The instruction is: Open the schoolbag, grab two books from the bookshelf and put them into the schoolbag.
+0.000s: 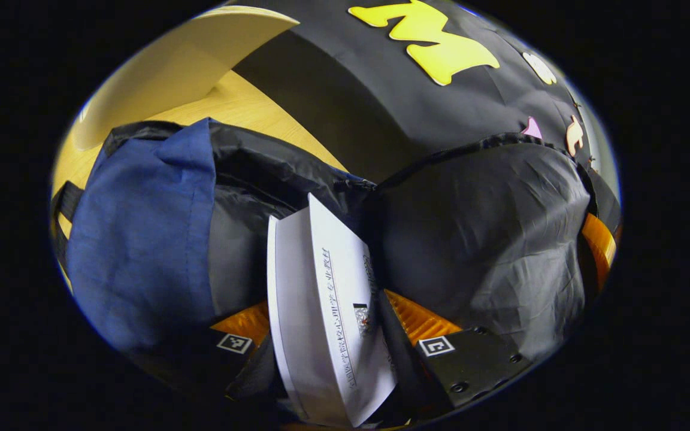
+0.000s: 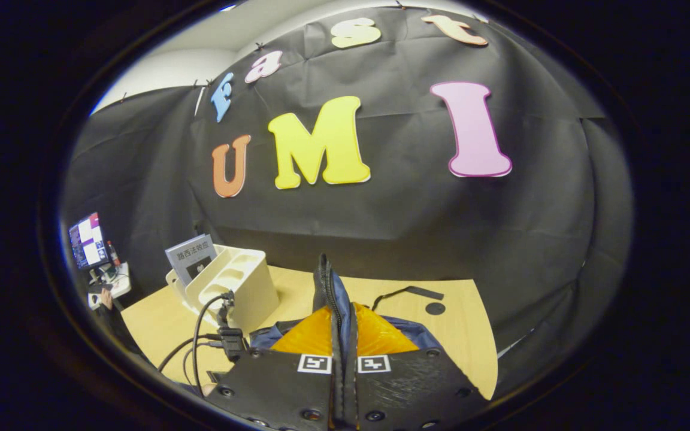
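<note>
The left claw (image 1: 327, 335) is clamping a white book (image 1: 321, 311) between both fingers, tipping it into the open schoolbag (image 1: 477, 239) just ahead. The right claw (image 2: 343, 359) is pinching the bag's zipped edge (image 2: 324, 287), fingers closed nearly together, holding the mouth up. Beyond it to its left, another book (image 2: 189, 254) is waiting in the bookshelf (image 2: 243, 281) on the tabletop (image 2: 459, 335), so one book is probably left. The print on both books is too small to read reliably.
</note>
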`<action>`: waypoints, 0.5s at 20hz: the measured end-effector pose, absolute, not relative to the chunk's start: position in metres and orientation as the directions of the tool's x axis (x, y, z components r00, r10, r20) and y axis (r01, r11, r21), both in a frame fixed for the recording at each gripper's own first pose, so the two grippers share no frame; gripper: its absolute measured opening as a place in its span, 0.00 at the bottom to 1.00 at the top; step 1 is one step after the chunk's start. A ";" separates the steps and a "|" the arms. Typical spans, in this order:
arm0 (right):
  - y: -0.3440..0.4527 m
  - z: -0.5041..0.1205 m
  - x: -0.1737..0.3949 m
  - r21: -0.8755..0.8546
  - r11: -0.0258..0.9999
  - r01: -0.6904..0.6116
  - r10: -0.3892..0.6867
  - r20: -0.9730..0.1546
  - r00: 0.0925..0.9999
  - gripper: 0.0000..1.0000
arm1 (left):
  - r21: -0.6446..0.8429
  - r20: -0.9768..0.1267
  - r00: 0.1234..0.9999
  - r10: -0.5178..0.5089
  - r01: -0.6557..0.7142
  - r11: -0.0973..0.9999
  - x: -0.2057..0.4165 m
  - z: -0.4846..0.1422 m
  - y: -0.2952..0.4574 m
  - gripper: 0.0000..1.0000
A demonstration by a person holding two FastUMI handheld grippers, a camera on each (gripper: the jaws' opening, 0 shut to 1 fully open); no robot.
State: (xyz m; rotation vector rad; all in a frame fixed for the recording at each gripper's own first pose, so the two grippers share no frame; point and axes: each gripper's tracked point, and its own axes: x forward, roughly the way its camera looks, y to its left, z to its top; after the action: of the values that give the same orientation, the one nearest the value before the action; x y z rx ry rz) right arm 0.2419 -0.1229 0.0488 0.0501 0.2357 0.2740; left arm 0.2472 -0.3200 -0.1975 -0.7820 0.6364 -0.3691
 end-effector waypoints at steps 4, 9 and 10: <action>-0.122 0.042 0.238 0.075 0.963 -0.259 0.269 -0.234 0.934 0.01 | -0.706 -0.403 0.767 -0.499 0.086 0.703 0.245 -0.189 -0.297 0.89; -0.128 0.031 0.231 0.086 0.969 -0.233 0.247 -0.247 0.937 0.01 | -0.653 -0.405 0.794 -0.453 0.096 0.752 0.236 -0.172 -0.260 0.93; -0.130 0.027 0.230 0.100 0.969 -0.225 0.243 -0.246 0.938 0.02 | -0.608 -0.404 0.813 -0.418 0.102 0.787 0.232 -0.168 -0.249 0.93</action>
State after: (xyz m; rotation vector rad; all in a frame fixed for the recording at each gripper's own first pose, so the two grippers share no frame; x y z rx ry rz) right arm 0.2296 -0.1299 0.0273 0.0705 0.2603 0.2390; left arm 0.2320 -0.2492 -0.1675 -0.6051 0.5568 -0.2967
